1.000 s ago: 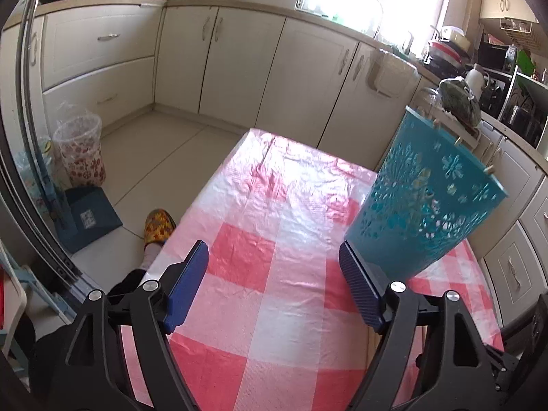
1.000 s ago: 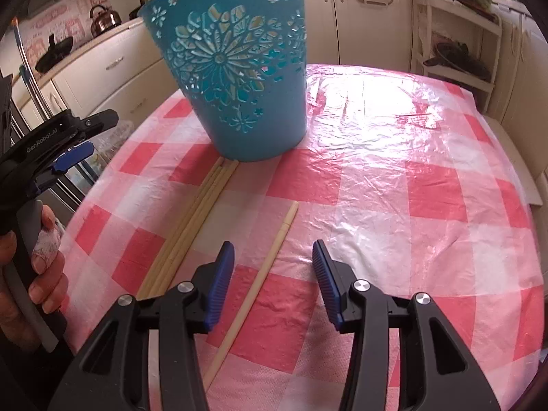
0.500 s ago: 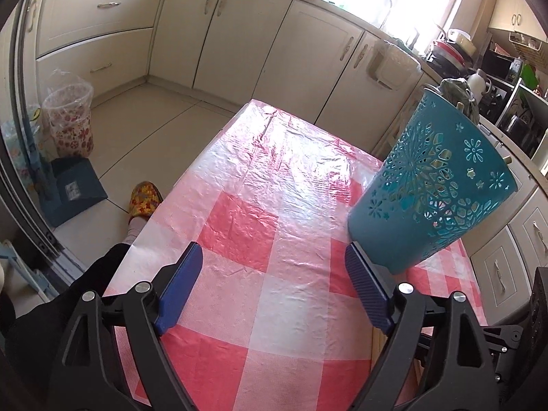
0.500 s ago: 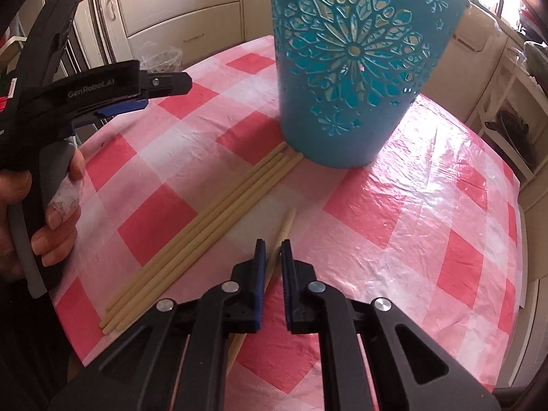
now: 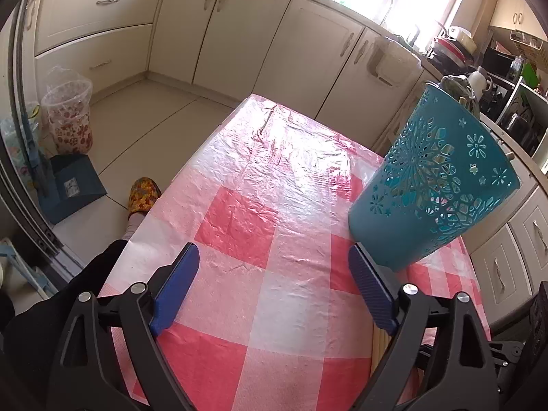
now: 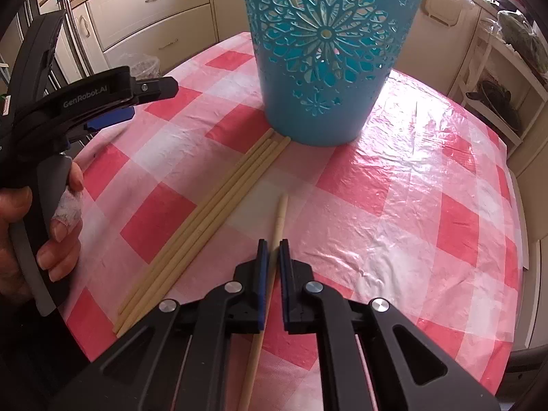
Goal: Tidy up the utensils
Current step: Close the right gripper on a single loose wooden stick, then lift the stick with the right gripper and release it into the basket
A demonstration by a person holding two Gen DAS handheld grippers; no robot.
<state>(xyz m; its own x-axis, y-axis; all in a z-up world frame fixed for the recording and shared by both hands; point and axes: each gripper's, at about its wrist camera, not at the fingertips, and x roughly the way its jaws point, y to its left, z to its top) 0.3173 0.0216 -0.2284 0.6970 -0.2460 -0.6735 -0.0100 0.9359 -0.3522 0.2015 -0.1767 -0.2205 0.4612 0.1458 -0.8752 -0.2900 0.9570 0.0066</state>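
Note:
A teal cut-out basket (image 6: 325, 54) stands upright on the pink checked tablecloth (image 6: 428, 171). Several pale chopsticks (image 6: 212, 212) lie side by side, running from its base toward me. One more chopstick (image 6: 279, 219) lies apart from them, and my right gripper (image 6: 273, 245) is shut on it just above the cloth. My left gripper (image 5: 274, 253) hovers over the cloth left of the basket (image 5: 435, 188). Its jaws are opening and nothing is between them. It also shows from the side as the left gripper (image 6: 150, 101), held by a hand with a bandaged finger.
Table edges drop off on the left and the near side. On the floor are a flowered bin (image 5: 68, 120), a blue dustpan (image 5: 73, 185) and a person's slippered foot (image 5: 144, 193). Cream cabinets (image 5: 239, 34) line the far walls. A shelf rack (image 6: 496, 102) stands right of the table.
My right gripper's jaws have closed onto the single chopstick, and its view has rolled. The left gripper's jaws have spread a little wider and it tilted slightly downward.

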